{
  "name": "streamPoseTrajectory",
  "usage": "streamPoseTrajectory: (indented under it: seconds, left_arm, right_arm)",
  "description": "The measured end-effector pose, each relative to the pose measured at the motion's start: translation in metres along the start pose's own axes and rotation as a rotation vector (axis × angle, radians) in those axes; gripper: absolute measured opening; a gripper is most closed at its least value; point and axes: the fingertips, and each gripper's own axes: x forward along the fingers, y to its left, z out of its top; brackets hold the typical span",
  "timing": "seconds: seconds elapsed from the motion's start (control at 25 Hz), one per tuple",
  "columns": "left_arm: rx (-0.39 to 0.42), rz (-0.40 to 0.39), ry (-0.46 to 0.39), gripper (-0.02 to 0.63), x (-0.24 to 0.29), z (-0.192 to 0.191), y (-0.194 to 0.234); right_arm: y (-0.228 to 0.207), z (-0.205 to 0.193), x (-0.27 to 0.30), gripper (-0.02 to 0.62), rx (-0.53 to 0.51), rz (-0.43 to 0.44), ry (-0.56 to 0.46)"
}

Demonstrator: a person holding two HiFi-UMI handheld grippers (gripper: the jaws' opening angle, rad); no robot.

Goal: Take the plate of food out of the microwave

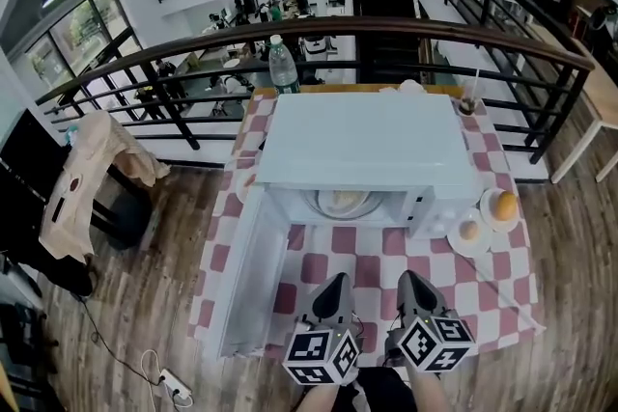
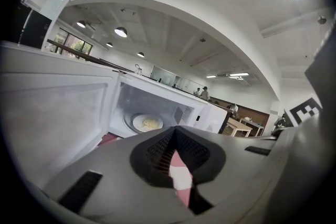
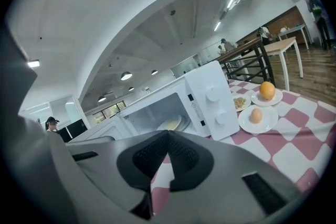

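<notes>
hovering | l gripper [image 1: 334, 285] jaws together, empty | r gripper [image 1: 413, 283] same | plate [image 1: 343, 202] in microwave [image 1: 367, 145]

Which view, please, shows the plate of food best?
The left gripper view: the plate of food lies whole, its pale food visible. The head view shows only its front part; the right gripper view shows it nearly edge-on.

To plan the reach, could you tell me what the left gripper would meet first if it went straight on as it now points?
Probably the plate of food inside the open microwave: the left gripper aims into its cavity, nothing between. Depth is unclear; the cavity floor might come first.
</notes>
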Motion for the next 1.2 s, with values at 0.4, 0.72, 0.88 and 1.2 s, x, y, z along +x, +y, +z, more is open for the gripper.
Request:
streamPoseTrajectory:
  seconds: [0.4, 0.72, 0.88, 1.2]
  left_arm:
    - [-0.114, 0.078, -0.009, 0.006, 0.038, 0.0, 0.007]
    - [-0.146, 0.117, 0.001, 0.006, 0.048, -0.004, 0.019]
    - [-0.192, 0.108, 0.029, 0.006, 0.051, -0.013, 0.031]
    - [-0.307, 0.078, 0.044, 0.005, 0.074, -0.017, 0.054]
  right_arm:
    - [-0.009, 0.01, 0.045, -0.011, 0.128, 0.123, 0.072]
    - [-0.008, 0.012, 0.073, -0.011, 0.209, 0.193, 0.112]
    - [-0.003, 0.01, 0.086, -0.011, 0.3, 0.223, 0.128]
    - [-0.004, 0.0, 0.113, -0.011, 0.452, 0.212, 0.153]
